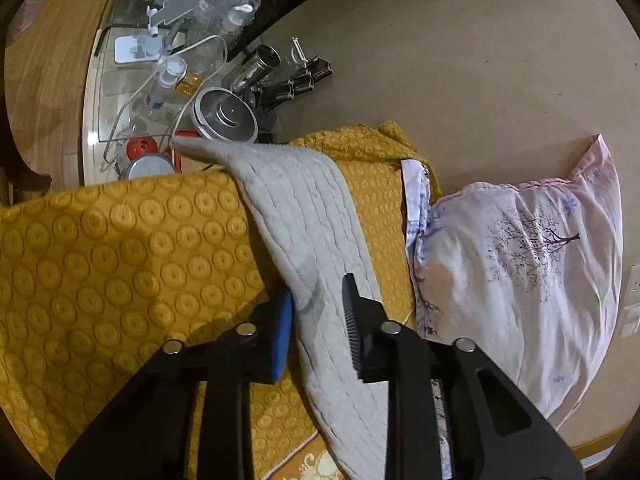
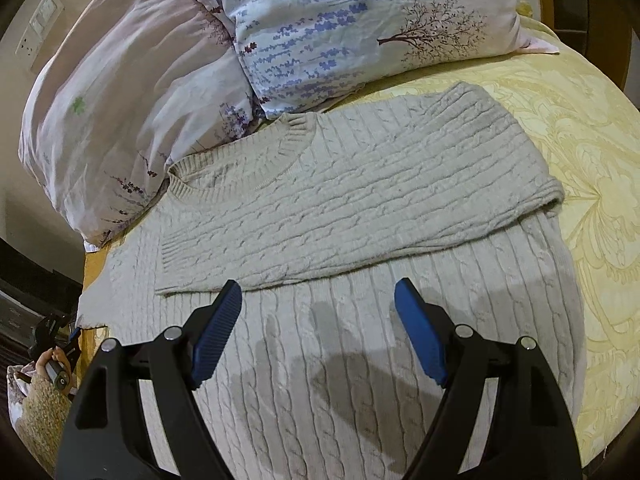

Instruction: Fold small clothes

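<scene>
The bed (image 2: 592, 168), under a pale yellow patterned cover, carries the whole job, with two flowered pillows (image 2: 320, 32) stacked at its head. Across it lies a grey cable-knit sweater (image 2: 360, 184), its long axis running side to side in the right wrist view, the ribbed collar toward the pillows and one part already folded over the body so that a straight folded edge crosses just ahead of the right gripper (image 2: 318, 320). That gripper hangs over the lower, unfolded half of the knit with its jaws spread wide and nothing between them, the blue fingertips (image 2: 218, 332) close above the fabric; whether they touch it cannot be told. In the left wrist view the scene tilts: a mustard bedspread (image 1: 120, 248) falls away at the bed's side, and a strip of the same sweater (image 1: 304, 216) runs lengthwise straight out from the left gripper (image 1: 318, 308), passing between its jaws. These stand apart, with the blue pad just beside one edge of the cloth and the other jaw over it, so the grip looks released rather than clenched. The left gripper appears nearer a free edge, so the next fold would likely start there.
</scene>
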